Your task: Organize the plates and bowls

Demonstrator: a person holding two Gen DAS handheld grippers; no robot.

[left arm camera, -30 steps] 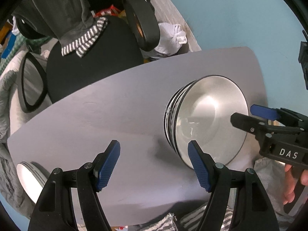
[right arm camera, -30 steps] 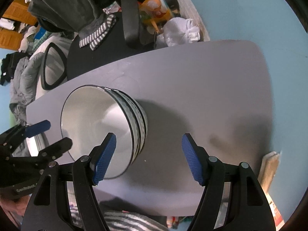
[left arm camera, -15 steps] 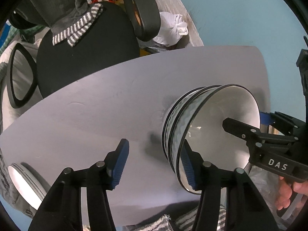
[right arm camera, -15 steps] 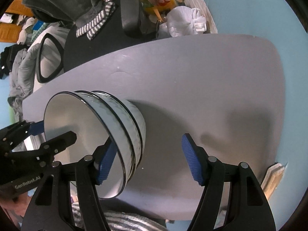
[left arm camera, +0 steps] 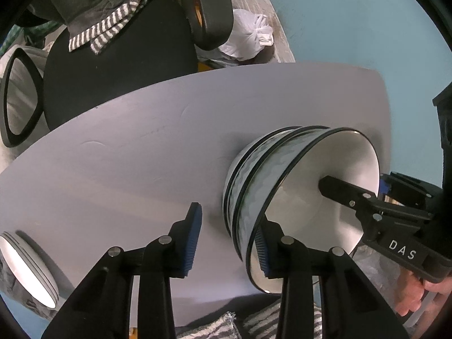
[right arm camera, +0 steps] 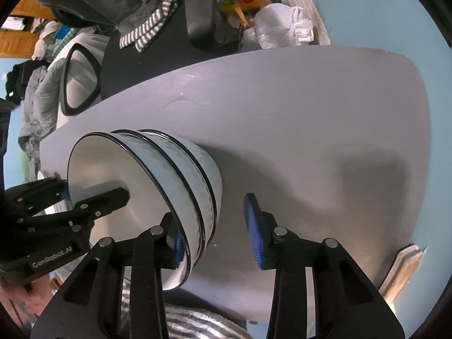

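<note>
Three nested white bowls with black rims (left arm camera: 254,186) (right arm camera: 180,163) stand stacked on the grey table (left arm camera: 127,155) (right arm camera: 310,113). My left gripper (left arm camera: 227,226) (right arm camera: 93,189) straddles the stack's left wall, one finger inside the top bowl and one outside. Its jaws are closing, and the outer pad (left arm camera: 193,237) is still clear of the bowls. My right gripper (right arm camera: 212,220) (left arm camera: 353,183) straddles the opposite wall the same way. Its jaws are closing too, with a gap at the outer pad (right arm camera: 254,234). A stack of white plates (left arm camera: 25,268) lies at the table's left end.
A black office chair (left arm camera: 118,56) (right arm camera: 169,42) with a striped cloth stands beyond the far table edge, next to a white plastic bag (left arm camera: 248,39) (right arm camera: 282,28). A blue wall (left arm camera: 353,28) borders the table's right end. Striped fabric (right arm camera: 192,325) lies at the near edge.
Both grippers have come down over the bowl stack, each slipping one finger inside the top bowl. Both pairs of jaws have narrowed. The bowls have stayed in place.
</note>
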